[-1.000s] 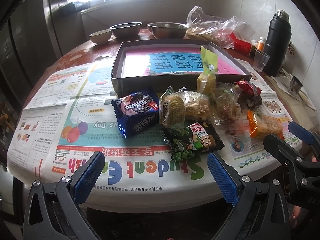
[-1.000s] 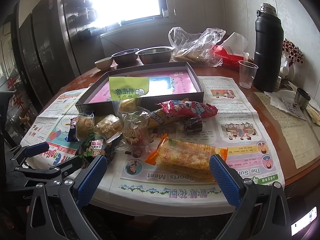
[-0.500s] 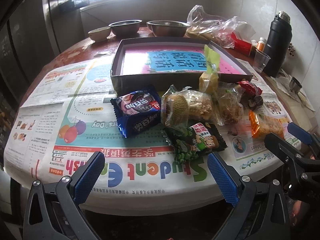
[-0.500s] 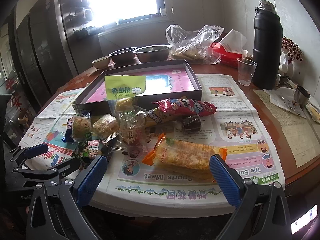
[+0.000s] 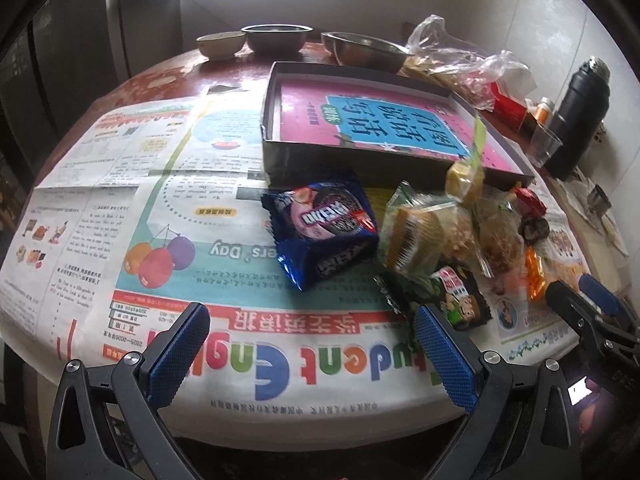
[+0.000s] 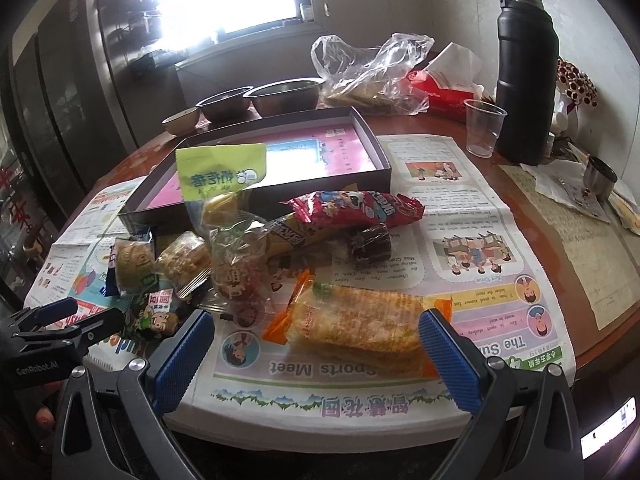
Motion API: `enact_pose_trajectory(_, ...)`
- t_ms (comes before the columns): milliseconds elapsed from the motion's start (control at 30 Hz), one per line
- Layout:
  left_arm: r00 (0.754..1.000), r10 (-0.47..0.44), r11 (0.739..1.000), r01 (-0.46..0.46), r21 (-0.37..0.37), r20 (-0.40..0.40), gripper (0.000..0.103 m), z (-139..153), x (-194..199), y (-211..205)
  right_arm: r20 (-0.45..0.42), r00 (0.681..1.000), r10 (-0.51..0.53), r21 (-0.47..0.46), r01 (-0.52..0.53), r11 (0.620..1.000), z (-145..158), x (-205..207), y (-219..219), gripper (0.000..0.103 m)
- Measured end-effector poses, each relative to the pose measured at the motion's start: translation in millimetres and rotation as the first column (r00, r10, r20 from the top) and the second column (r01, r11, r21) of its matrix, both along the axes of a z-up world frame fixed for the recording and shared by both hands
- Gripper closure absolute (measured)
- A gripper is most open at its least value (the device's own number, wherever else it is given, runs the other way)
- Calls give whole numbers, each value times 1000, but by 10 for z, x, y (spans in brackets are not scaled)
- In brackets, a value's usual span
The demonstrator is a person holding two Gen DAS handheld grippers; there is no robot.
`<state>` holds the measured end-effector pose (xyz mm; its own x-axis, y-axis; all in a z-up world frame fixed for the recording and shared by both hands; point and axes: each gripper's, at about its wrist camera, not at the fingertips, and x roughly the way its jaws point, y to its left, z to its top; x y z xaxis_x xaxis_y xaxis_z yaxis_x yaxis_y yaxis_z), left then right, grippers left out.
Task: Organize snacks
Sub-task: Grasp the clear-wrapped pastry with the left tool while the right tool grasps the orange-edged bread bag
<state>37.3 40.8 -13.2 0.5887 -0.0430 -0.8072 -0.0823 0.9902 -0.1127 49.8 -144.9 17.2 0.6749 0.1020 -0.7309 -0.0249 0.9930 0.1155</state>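
Since a second ago, the left gripper (image 5: 312, 352) has moved closer to the blue cookie packet (image 5: 326, 230). Both it and the right gripper (image 6: 316, 350) are spread, holding nothing. The snack pile (image 6: 248, 248) lies just before the dark box (image 6: 372, 178), which holds only a pink printed sheet.

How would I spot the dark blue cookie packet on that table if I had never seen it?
Start at the shallow dark box with the pink sheet inside, lying on the newspaper. Just in front of its near wall lies a heap of snacks; the dark blue cookie packet sits at the heap's left end. It is the only blue wrapper, with a round dark sandwich cookie pictured on it, while its neighbours are clear, green or orange.
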Motion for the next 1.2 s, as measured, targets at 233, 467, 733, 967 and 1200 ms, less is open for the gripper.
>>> enact_pose_trajectory(233,998,-52,998,52,-45,20,1,125,111,-58,-6,999,-32,12,32,999,-12,57,-61,0)
enact_pose_trajectory(467,993,-115,993,116,-38,9,1,147,221,-307,-14,999,-50,16,50,999,-26,79,-119,0)
enact_pose_trajectory(733,993,-118,992,117,-40,-12,6,109,322,-360,-45,996,-80,10,81,997,-85,148,-182,0)
enact_pose_trajectory(967,995,-99,995,98,-28,-19,11,97,362,-332,-48,990,-132,-68,129,989,-101,196,-177,0)
enact_pose_trajectory(1200,995,-92,995,91,-27,-27,15,82,384,-340,-91,983,-160,-68,154,986,-203,241,-234,0)
